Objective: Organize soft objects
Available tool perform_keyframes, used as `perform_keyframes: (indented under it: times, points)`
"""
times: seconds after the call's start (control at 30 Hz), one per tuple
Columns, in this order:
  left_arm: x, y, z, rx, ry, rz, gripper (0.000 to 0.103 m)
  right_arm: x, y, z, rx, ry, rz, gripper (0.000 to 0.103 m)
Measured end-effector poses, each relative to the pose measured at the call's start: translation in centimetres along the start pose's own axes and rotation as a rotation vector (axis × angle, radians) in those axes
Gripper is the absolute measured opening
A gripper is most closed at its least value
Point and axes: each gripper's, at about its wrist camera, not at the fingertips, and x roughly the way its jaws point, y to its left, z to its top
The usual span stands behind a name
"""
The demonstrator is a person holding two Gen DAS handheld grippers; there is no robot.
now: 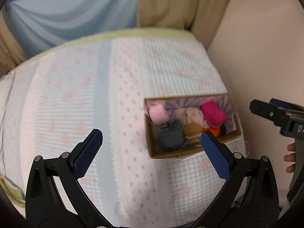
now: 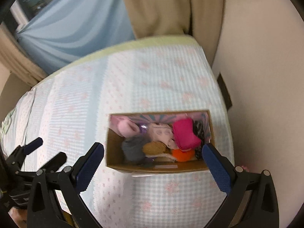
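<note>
Each hand-held gripper (image 1: 152, 148) (image 2: 153, 160) has black forked arms, silver rivets and dark-blue cross-hatched pads (image 1: 88, 153).

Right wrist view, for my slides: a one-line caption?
Open right gripper hovers above a cardboard box of rolled socks on a patterned bedspread.

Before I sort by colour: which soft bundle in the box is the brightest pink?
The magenta bundle at the box's right side; the other pink one, in the far-left corner, is much paler.
</note>
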Motion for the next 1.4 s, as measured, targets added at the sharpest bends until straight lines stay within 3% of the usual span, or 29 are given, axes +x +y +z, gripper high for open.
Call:
perform_keyframes:
  times: [0.3, 0.57, 0.87, 1.4]
  points:
    - [-13.7, 6.1, -0.9, -0.06, -0.257, 0.087, 0.103, -9.7, 8.9, -1.6, -0.118, -0.201, 0.026, 0.103]
    - [-21.3, 10.7, -3.2, -0.057, -0.402, 0.117, 0.103, -15.6, 13.2, -4.9, -0.109, -0.344, -0.01, 0.103]
    - [-24.0, 12.4, -5.8, -0.06, -0.458, 0.09, 0.103, -18.1, 15.5, -8.0, -0.11, -0.429, -0.057, 0.103]
    - [-24.5, 12.5, -6.5, -0.043, -0.475, 0.104, 0.103, -18.5, 16.1, -8.4, -0.108, -0.469, -0.092, 0.103]
